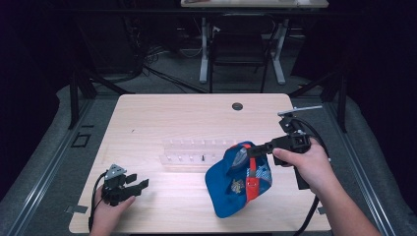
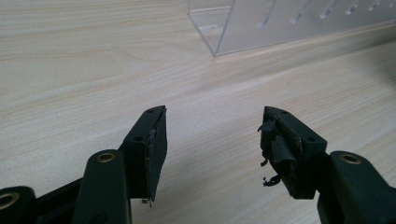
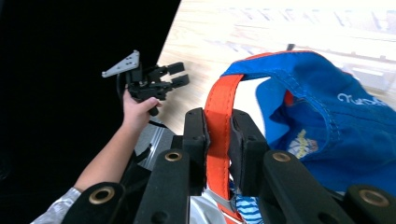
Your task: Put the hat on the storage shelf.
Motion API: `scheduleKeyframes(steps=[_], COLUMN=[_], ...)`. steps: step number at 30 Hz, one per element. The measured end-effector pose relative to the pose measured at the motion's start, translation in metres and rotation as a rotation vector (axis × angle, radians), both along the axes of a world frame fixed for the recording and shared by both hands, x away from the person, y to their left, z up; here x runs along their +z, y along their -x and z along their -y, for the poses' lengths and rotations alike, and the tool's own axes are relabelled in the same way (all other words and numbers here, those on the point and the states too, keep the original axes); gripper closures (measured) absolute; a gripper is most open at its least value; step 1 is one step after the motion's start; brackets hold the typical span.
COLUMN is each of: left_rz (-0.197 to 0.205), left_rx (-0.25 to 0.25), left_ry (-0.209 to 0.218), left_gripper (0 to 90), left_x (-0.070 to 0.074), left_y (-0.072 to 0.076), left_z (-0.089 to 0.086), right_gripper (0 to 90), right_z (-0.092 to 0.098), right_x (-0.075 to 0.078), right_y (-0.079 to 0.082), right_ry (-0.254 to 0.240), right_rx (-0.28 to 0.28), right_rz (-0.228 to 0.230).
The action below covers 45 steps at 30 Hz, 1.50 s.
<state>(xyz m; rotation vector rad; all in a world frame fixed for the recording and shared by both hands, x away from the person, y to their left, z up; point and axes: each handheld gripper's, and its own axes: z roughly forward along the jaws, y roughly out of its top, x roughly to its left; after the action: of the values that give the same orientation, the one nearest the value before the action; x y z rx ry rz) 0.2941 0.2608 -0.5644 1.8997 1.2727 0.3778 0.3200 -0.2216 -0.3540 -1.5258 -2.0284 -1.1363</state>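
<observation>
Left tool: the left tool [image 1: 132,185] sits low at the near left of the bench [image 1: 167,115], held in the person's left hand [image 1: 112,206]. In the left gripper view its jaws stand spread wide with nothing but bare wood between them; 1 of its pads [image 2: 277,140] looks frayed.
Rack: a clear plastic rack [image 1: 194,153] with a row of slots lies across the middle of the bench, between the 2 tools. Its near corner [image 2: 219,32] shows ahead of the left tool, well apart from it.
Bag: the blue bag [image 1: 236,182] is right of centre, just beside the right end of the rack. Its upper part is lifted while its lower part seems to rest on the bench; whether it touches the rack I cannot tell.
Strap: the orange strap [image 3: 217,135] runs up from the bag and through the right tool.
Right tool: the right tool [image 1: 256,149] has its jaws pressed together on the strap, pinching it flat.
Step in hand: judged as the lift, with the bag raised by its strap and only 1 tool engaged.
Next move: likely calls for the left tool to travel right, past the rack, and take the bag's blue fabric or rim, so that 2 holds can steady or open it. The strap grip should stay firm meanwhile.
</observation>
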Motion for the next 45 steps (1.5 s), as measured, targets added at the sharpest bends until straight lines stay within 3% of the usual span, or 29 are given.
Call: scheduleKeyframes(steps=[11,25,39,45], left_rz=[-0.007,-0.003,0.017,0.044], left_rx=[-0.005,-0.011,-0.022,-0.048], left_ry=[-0.001,-0.003,0.001,0.013], left_gripper=[41.5,41.4,44.4,45.6], left_x=[0.000,0.001,0.004,0.012], left_y=[0.000,0.000,0.003,0.007], left_z=[0.000,0.002,0.006,0.014], right_gripper=[78.0,78.0,78.1,78.1], right_z=[-0.015,-0.018,-0.029,-0.034], right_x=[0.016,0.034,0.060,0.072], right_y=[-0.002,-0.009,-0.021,-0.029], right_ry=[-0.034,-0.078,-0.092,-0.095], right_rx=[0.022,0.020,0.009,0.001], right_rz=[0.018,0.021,0.051,0.063])
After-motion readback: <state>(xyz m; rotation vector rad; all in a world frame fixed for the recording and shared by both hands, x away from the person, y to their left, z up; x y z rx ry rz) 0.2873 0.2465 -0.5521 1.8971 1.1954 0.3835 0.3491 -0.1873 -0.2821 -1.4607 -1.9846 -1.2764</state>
